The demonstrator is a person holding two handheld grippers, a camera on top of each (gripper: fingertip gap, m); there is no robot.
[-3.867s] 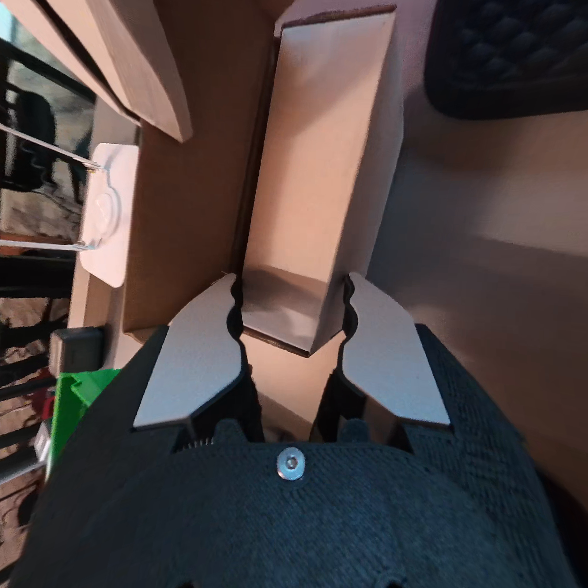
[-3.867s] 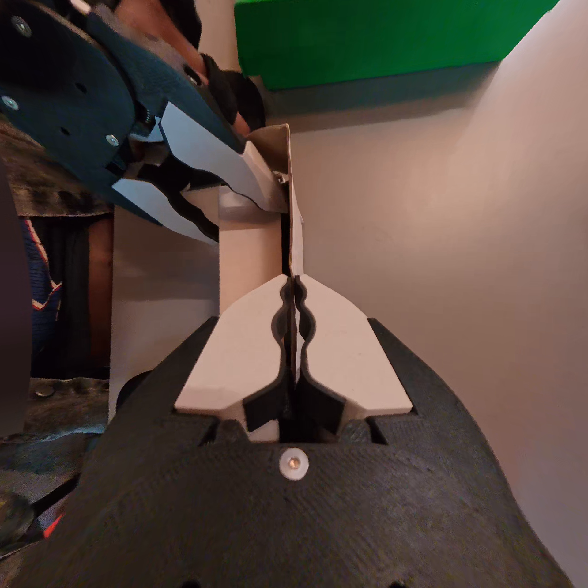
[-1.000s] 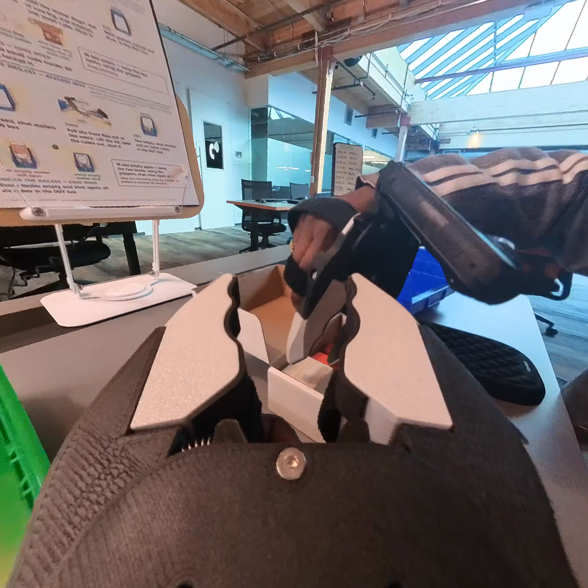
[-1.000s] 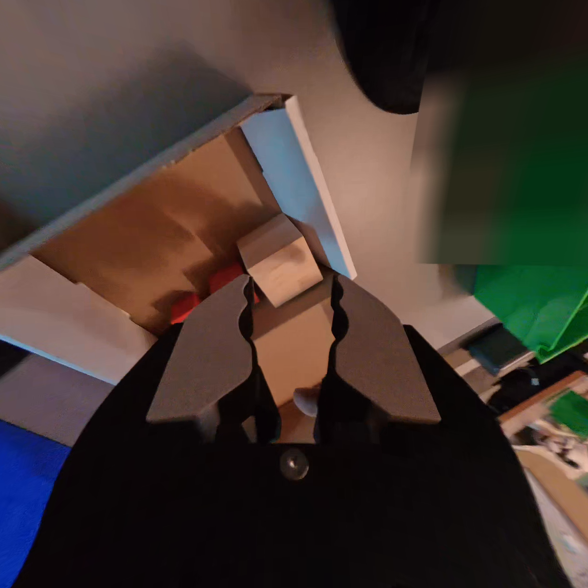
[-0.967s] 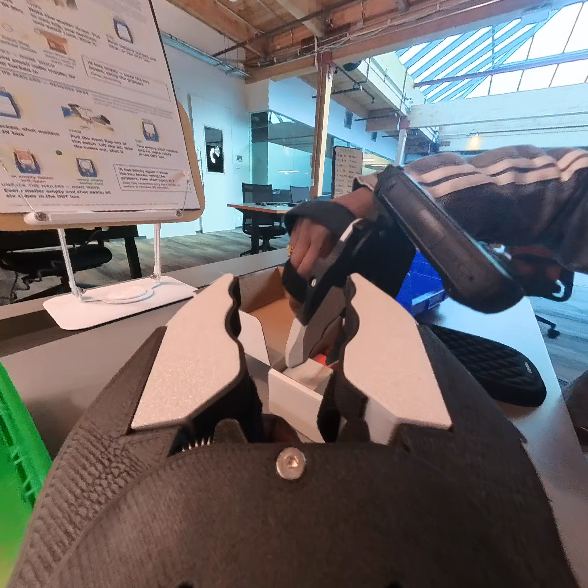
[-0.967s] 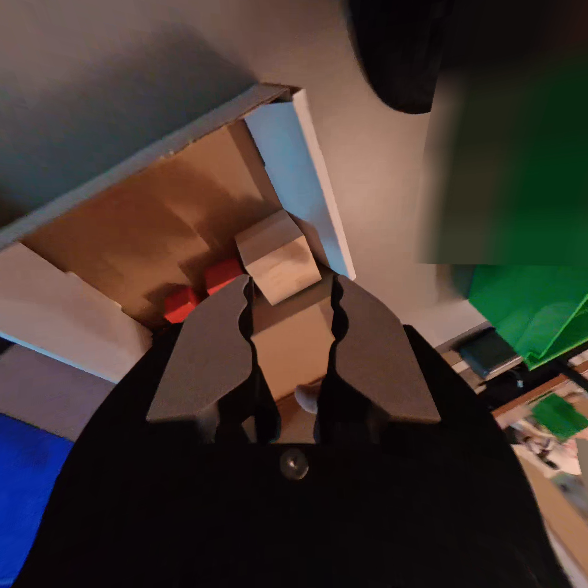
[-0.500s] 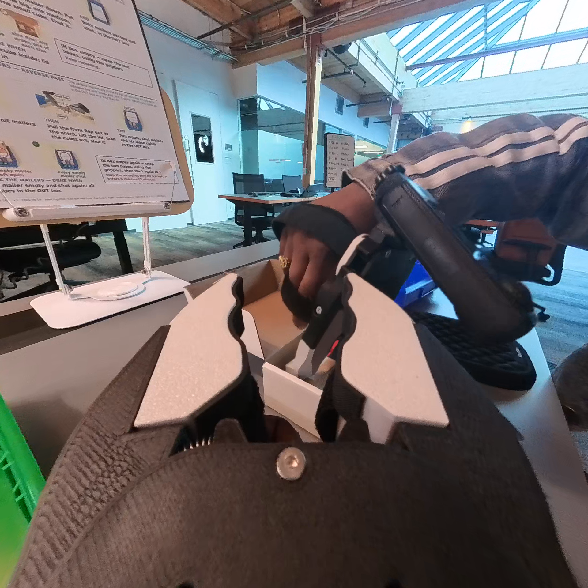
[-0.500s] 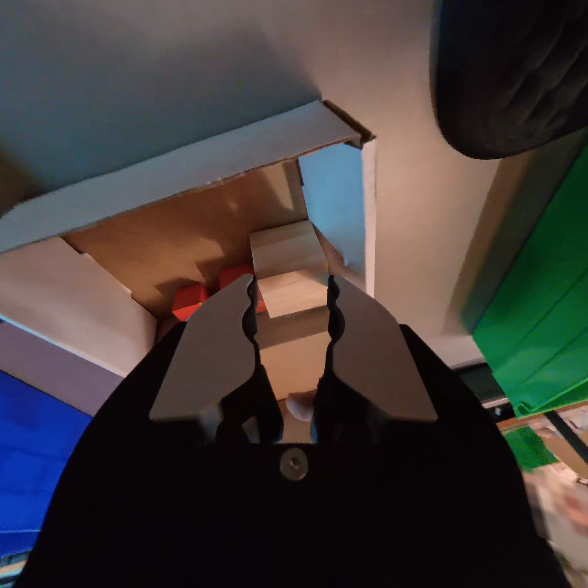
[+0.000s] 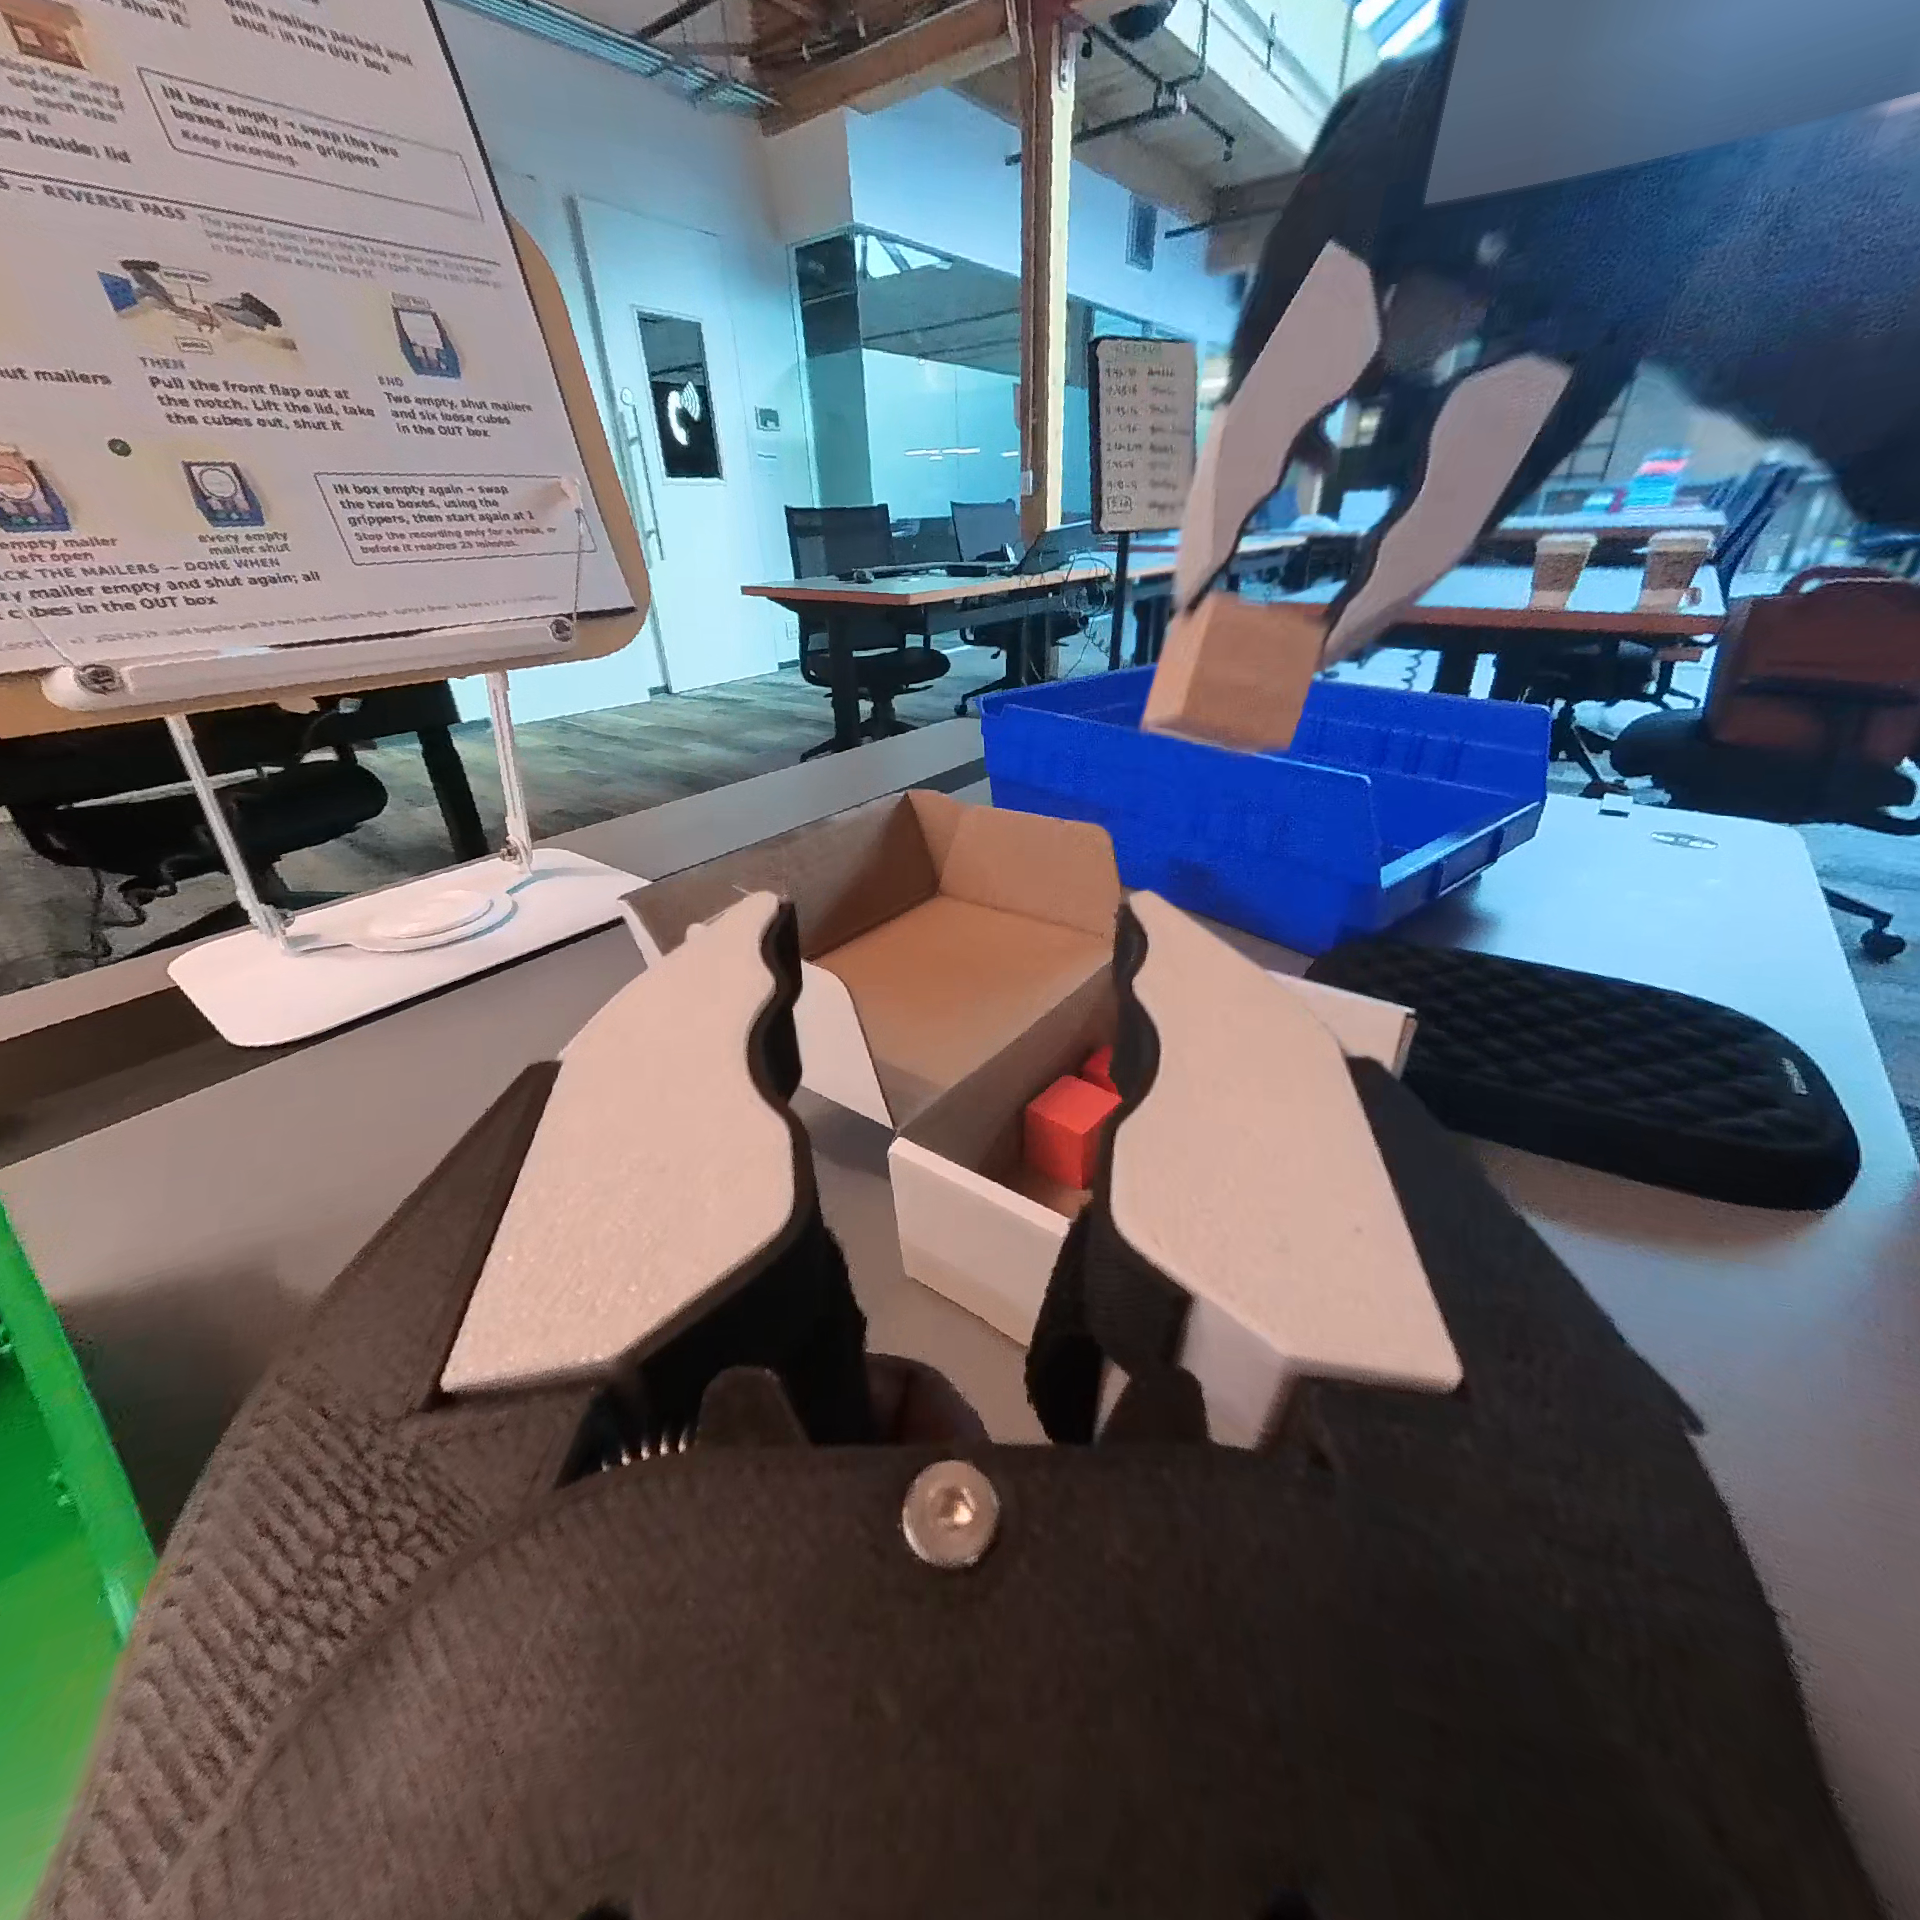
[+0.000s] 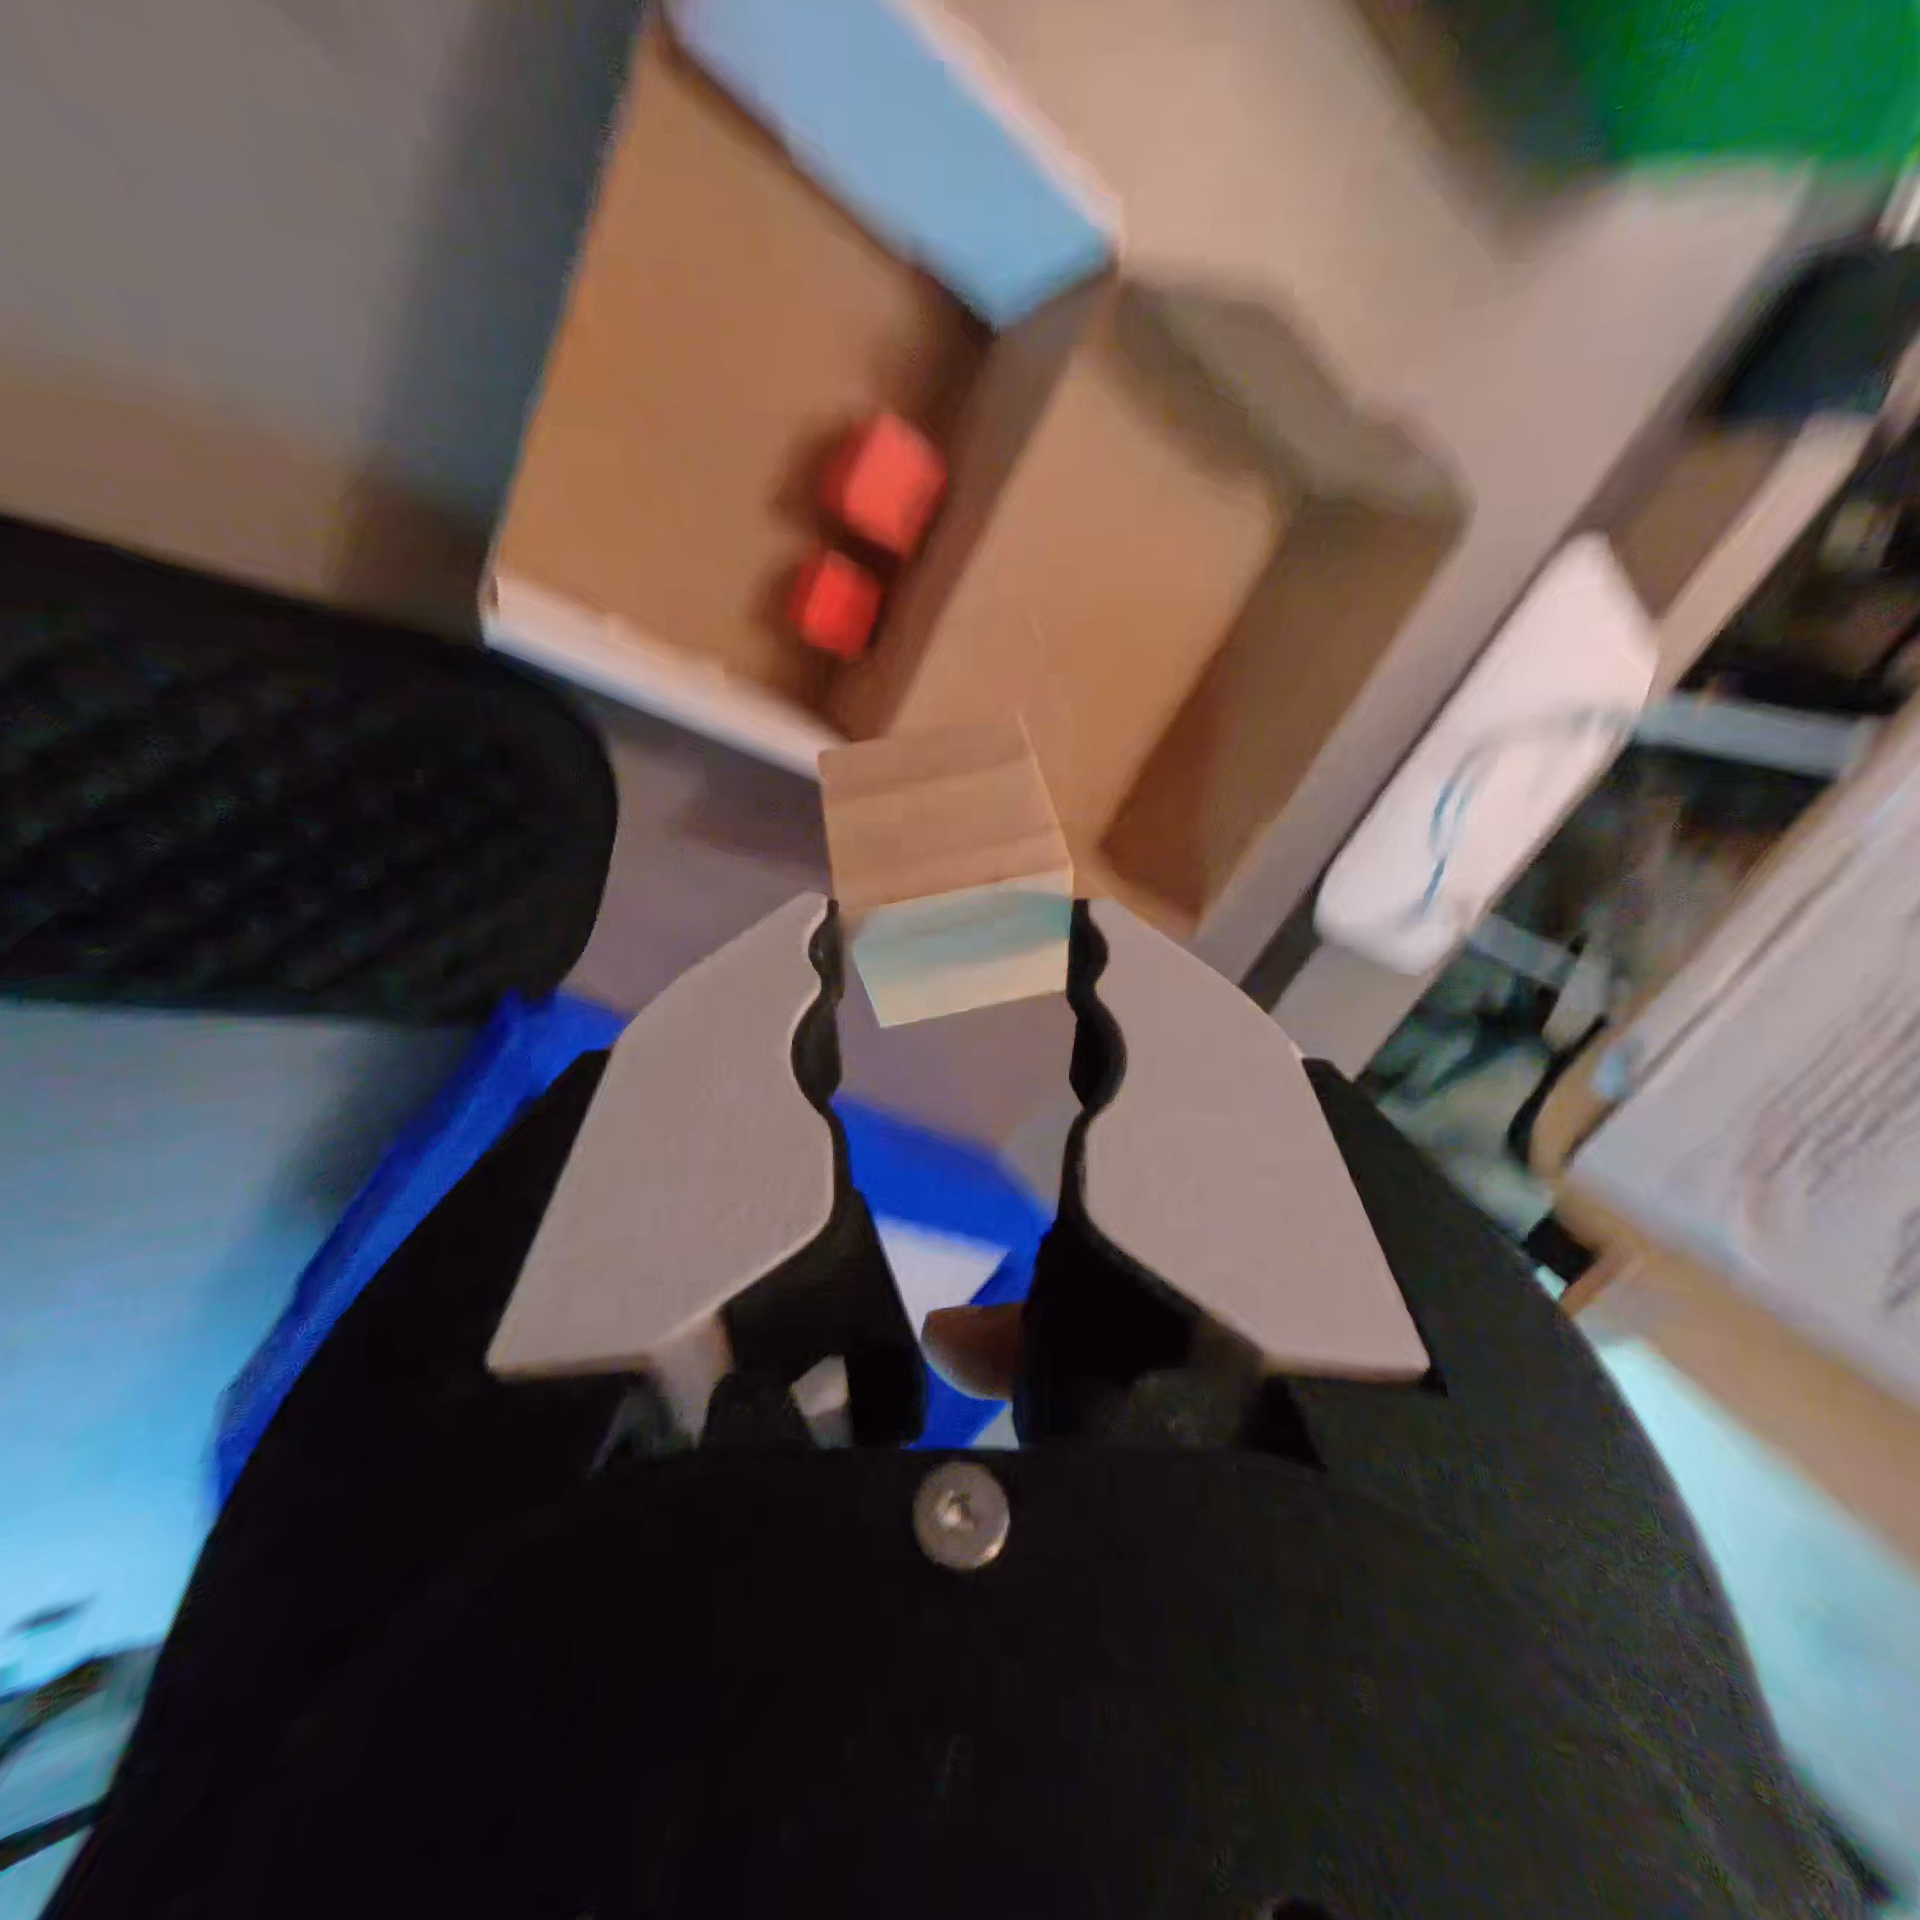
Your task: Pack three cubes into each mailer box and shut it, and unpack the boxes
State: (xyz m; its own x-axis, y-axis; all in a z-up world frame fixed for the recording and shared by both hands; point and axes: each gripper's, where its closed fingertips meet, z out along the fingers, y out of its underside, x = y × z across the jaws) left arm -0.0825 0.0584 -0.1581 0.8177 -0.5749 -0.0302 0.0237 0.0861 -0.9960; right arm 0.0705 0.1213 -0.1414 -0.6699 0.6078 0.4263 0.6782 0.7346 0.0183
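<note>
An open white mailer box (image 9: pixel 971 1221) with a brown inside sits on the grey table, lid folded back. Two red cubes (image 9: pixel 1070 1112) lie in it; they also show in the right wrist view (image 10: pixel 868 540). My left gripper (image 9: pixel 951 935) is open and empty, close in front of the box. My right gripper (image 10: pixel 951 914) is shut on a plain wooden cube (image 10: pixel 951 847) and holds it in the air above the blue bin's edge, away from the box (image 10: pixel 727 436). The left wrist view shows that gripper (image 9: pixel 1273 613) with the wooden cube (image 9: pixel 1226 675) over the blue bin (image 9: pixel 1247 810).
A black quilted pad (image 9: pixel 1590 1081) lies right of the box. A white instruction stand (image 9: pixel 270 343) rises at the back left. A green bin (image 9: pixel 42 1455) is at the left edge. Office desks and chairs fill the background. Spacing between my two grippers at the tips: around 15 cm.
My right gripper closed on the wooden cube inside the box, lifted it out and carried it up toward the blue bin. My left gripper stayed open in front of the box.
</note>
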